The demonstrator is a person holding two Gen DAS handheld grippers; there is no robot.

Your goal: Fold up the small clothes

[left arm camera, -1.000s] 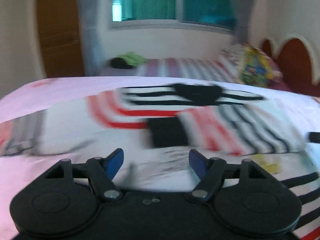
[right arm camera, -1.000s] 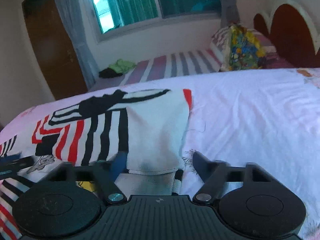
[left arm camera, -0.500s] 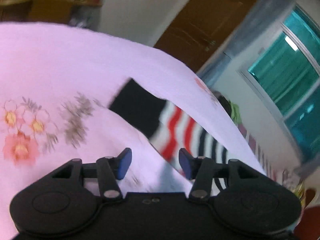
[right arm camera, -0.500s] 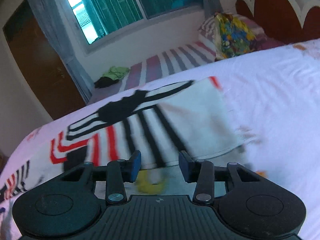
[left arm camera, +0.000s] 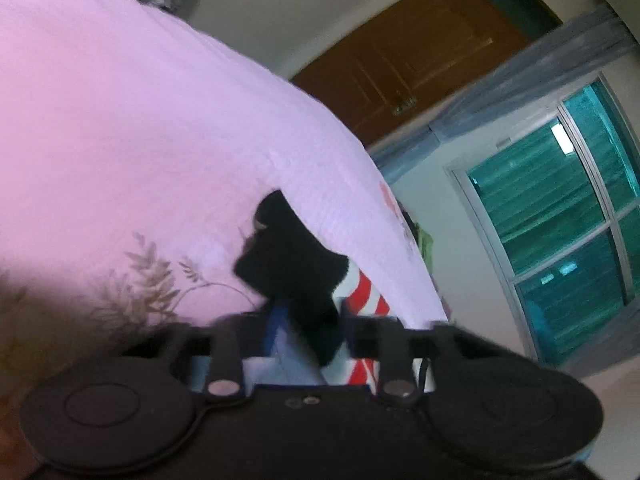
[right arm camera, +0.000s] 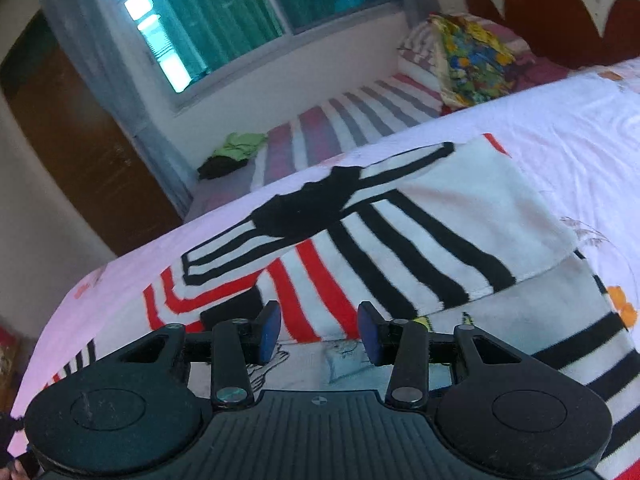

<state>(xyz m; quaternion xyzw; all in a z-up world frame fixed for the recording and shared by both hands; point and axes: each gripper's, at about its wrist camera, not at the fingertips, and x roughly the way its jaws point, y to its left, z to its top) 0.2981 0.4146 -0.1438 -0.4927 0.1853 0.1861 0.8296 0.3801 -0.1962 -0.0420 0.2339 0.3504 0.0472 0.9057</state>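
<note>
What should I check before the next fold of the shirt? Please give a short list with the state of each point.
1. Left gripper has cloth between its fingers: ok, the shirt's black cuff sits there.
2. Left grip is firm: cannot tell, picture blurred.
3. Right gripper is free: ok, open above the shirt.
4. One sleeve already folded in: ok, the white panel lies over the stripes.
5. Bed sheet beside the shirt is flat: ok.

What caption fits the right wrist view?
Open right gripper poised over a partly folded striped shirt on the pink bedsheet.
</note>
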